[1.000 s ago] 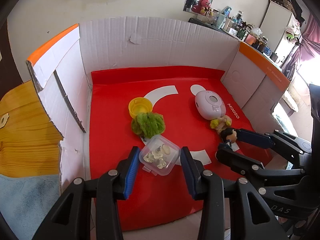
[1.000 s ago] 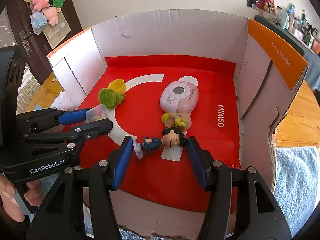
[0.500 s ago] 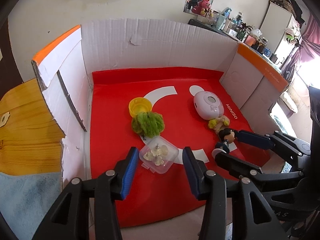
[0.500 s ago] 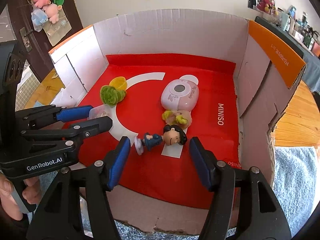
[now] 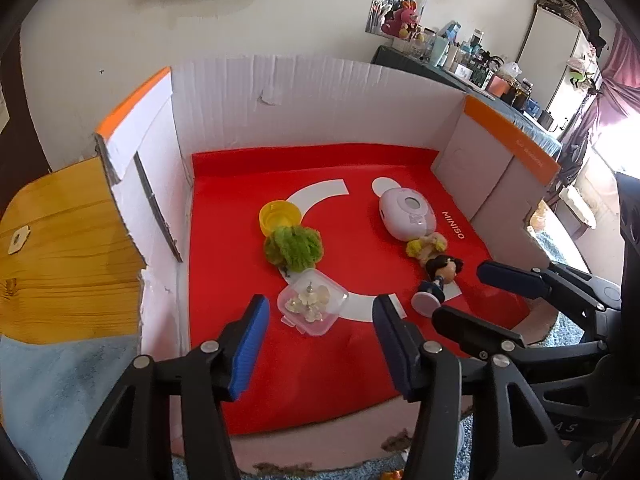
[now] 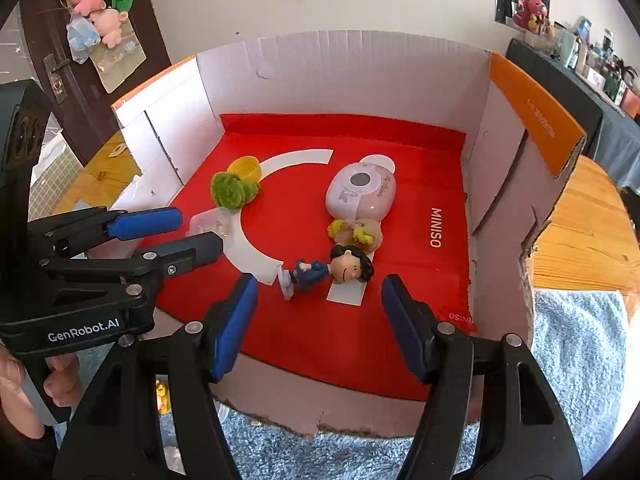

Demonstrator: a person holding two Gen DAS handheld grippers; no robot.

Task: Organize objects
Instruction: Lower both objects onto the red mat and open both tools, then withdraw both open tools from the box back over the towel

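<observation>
A: From the left wrist view, what holds what?

B: An open white cardboard box with orange-edged flaps and a red floor printed MINISO holds everything. A small clear square plastic container with pale trinkets inside lies near the front, just ahead of the left gripper, whose blue-padded jaws stand wide apart and hold nothing. A fuzzy green pom-pom sits just behind the container, touching a yellow round plastic lid.

A: And on the right side of that view?

B: A lilac oval plastic case with a round window lies beside the MINISO lettering. A small yellow-and-pink plush touches it, and a dark-haired doll figurine in a blue dress lies on its side on its round base. The right gripper comes in from the right, jaws spread, near the figurine.

A: What does the right wrist view add?

B: The right gripper is wide and empty, the doll figurine just beyond its fingertips. The left gripper flanks the clear container, apart from it. This view alone shows a dark wooden door hung with plush toys, and a grey-blue towel under the box. Only the left view shows a shelf crowded with bottles.
</observation>
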